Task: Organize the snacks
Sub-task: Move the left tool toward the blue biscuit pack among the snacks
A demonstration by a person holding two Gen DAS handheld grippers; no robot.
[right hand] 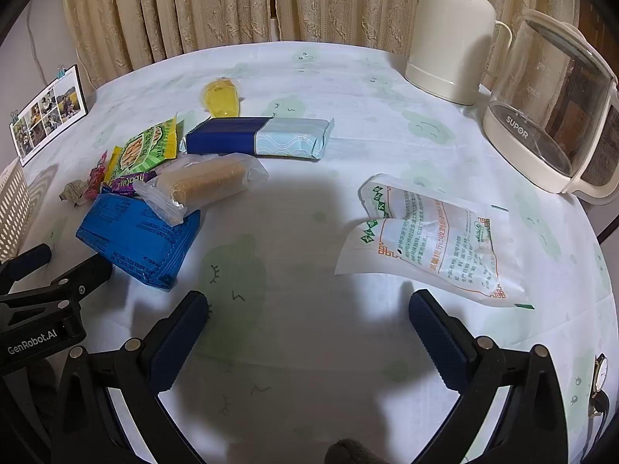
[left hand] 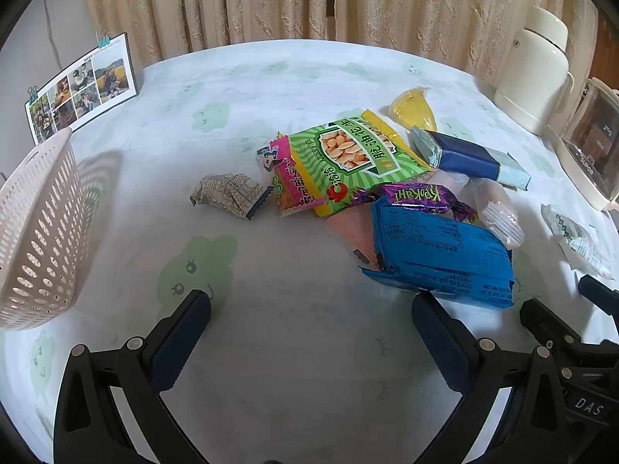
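You are holding both the left gripper [left hand: 311,309] and right gripper [right hand: 308,309] spread wide and empty above the table [left hand: 271,77]; the snacks [left hand: 363,178] are lying piled beside the basket [left hand: 38,232].

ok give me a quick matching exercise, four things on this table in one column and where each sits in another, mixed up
Things:
1. basket
2. purple candy
3. yellow jelly cup
4. kettle

Places:
A. far side of the snack pile
B. left edge of the table
C. on top of the blue packet
D. right of the white flask

Pairs: 1-B, 2-C, 3-A, 4-D
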